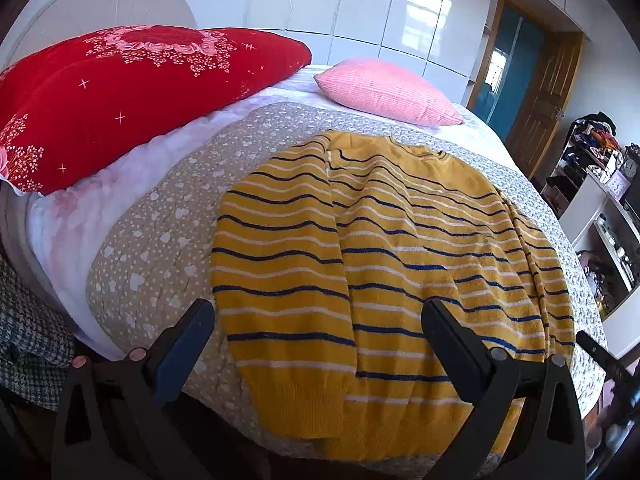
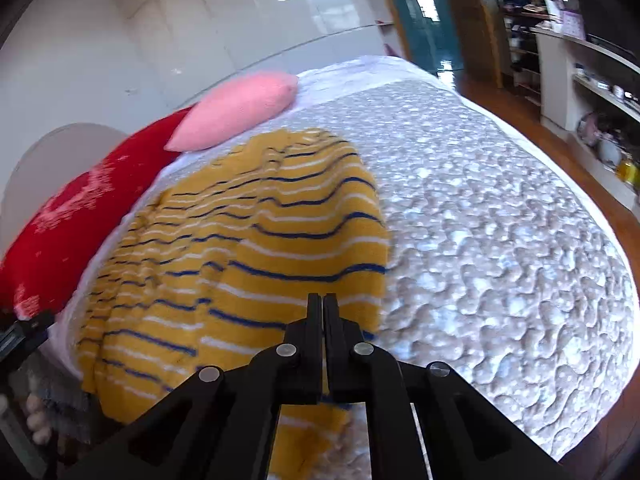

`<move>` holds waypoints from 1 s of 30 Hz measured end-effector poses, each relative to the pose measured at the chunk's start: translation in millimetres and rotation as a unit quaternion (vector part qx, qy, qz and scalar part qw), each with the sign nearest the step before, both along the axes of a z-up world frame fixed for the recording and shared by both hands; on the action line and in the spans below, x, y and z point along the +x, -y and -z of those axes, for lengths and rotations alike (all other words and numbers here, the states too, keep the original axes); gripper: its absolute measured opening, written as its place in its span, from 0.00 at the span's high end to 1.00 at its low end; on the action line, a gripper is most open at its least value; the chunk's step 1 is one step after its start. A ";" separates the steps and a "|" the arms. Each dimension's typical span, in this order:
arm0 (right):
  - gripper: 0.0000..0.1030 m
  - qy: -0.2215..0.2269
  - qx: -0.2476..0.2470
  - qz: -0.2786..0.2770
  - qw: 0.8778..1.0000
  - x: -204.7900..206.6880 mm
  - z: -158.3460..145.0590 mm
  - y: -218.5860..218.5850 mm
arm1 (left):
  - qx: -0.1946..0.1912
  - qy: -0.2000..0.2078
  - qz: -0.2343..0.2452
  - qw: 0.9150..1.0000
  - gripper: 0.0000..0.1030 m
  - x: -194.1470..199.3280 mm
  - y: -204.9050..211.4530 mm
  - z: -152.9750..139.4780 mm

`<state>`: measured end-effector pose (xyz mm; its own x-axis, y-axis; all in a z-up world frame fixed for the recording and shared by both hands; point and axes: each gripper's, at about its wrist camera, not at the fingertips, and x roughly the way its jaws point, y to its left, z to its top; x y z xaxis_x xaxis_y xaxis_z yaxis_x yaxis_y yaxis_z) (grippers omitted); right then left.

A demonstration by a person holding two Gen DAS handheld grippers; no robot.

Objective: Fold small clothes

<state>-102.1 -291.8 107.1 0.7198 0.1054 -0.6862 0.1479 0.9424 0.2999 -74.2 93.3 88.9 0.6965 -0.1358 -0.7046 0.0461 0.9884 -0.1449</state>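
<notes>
A yellow knit sweater (image 1: 380, 248) with blue and white stripes lies on the bed, its left sleeve folded in over the body, collar toward the pillows. My left gripper (image 1: 318, 312) is open and empty, hovering over the sweater's near hem. In the right wrist view the sweater (image 2: 256, 240) fills the left of the bed. My right gripper (image 2: 323, 300) has its jaws closed together over the sweater's near right edge; whether fabric is pinched between them is hidden.
A beige quilted bedspread (image 1: 160, 248) with white spots covers the bed (image 2: 500, 240). A red floral pillow (image 1: 120, 92) and a pink pillow (image 1: 384, 88) lie at the head. White shelves (image 1: 612, 220) and a wooden door (image 1: 544, 100) stand to the right.
</notes>
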 end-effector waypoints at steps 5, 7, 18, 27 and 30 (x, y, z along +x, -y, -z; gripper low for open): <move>0.51 -0.004 -0.023 -0.092 0.995 -4.5 3.6 -49.7 | 0.006 -0.006 0.012 1.000 0.00 -0.8 7.6 3.3; 0.51 -0.008 -0.036 -0.101 0.994 -5.3 10.0 -60.0 | 0.007 -0.009 0.011 1.000 0.00 -0.4 7.6 3.9; 0.97 -0.021 0.043 -0.088 0.995 -2.2 23.7 -39.6 | -0.004 -0.020 0.001 1.000 0.00 2.8 -2.8 7.7; 0.97 -0.043 -0.092 0.096 0.990 -13.2 6.8 31.2 | -0.003 -0.024 -0.004 1.000 0.00 6.9 -6.8 10.9; 0.97 -0.068 -0.175 0.195 0.963 -19.8 0.7 68.1 | -0.008 -0.026 -0.023 0.999 0.00 8.6 -19.3 12.6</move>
